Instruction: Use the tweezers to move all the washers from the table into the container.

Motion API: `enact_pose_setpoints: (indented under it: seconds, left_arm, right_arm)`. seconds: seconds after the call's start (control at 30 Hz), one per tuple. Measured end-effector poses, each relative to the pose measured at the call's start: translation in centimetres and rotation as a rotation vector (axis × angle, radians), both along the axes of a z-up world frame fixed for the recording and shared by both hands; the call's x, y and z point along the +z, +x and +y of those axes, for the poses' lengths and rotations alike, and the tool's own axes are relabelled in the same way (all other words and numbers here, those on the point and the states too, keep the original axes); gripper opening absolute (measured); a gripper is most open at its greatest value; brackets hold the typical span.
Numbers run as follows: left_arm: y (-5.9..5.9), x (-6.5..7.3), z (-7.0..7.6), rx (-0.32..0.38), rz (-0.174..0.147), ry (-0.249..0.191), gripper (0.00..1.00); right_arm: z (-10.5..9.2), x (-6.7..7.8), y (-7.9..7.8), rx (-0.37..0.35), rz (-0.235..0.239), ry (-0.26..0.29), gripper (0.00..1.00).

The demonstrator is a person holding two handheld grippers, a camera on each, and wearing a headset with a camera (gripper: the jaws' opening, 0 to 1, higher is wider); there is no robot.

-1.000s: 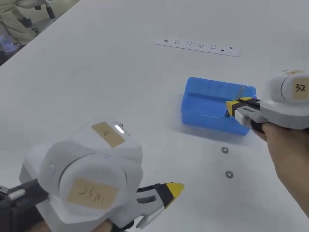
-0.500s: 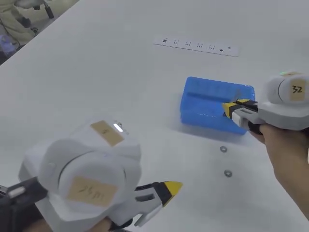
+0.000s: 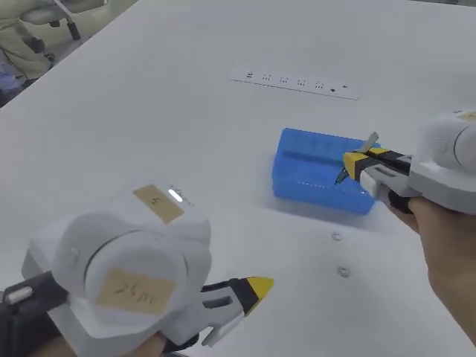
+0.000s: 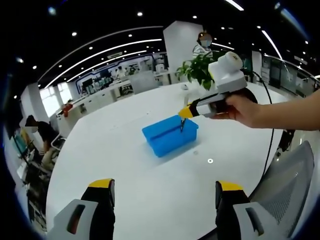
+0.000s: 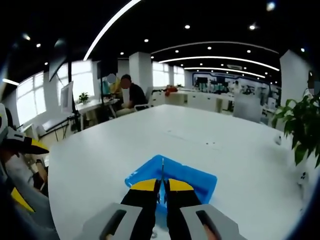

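We read nothing clearly; the two tan stickers (image 3: 139,288) on the left gripper (image 4: 165,185) carry illegible handwritten scrawl.

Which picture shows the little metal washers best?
The head view: both small silver metal washers lie plainly on the white table, near the blue plastic container. The left gripper view shows them tiny and faint. The right gripper view aims at the container.
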State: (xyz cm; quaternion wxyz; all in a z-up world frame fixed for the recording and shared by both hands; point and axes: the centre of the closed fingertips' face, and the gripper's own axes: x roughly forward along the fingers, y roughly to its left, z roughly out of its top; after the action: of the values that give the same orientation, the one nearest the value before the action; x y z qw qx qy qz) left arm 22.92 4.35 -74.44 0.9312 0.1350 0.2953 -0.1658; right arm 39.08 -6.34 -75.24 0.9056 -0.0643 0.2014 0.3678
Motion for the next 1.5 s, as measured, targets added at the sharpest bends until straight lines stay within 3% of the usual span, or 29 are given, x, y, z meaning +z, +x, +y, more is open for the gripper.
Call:
enact_pose_setpoints:
  seconds: [0.23,0.37,0.73,1.2,1.5]
  left_arm:
    - [-0.2,-0.2,-0.2,0.011,-0.003,-0.018,0.84]
    - [-0.3,-0.3,-0.3,0.015,0.0,-0.017,0.84]
    - [-0.2,-0.6,0.1,0.021,0.011,-0.011,0.84]
    - [-0.2,-1.2,0.4,0.024,0.027,-0.01,0.83]
    - [-0.2,-1.3,0.4,0.022,0.029,-0.009,0.83]
  right_arm:
    - [-1.4,0.1,-1.5,-0.014,0.019,0.026,0.03]
    - [-1.8,-0.9,-2.2,-0.014,0.055,0.039,0.03]
    - [-1.8,-4.4,-3.3,0.0,0.113,-0.006,0.03]
    - [-1.7,-6.2,-3.4,0.02,0.118,-0.068,0.03]
    - [-1.7,-6.2,-3.5,0.034,0.095,-0.106,0.03]
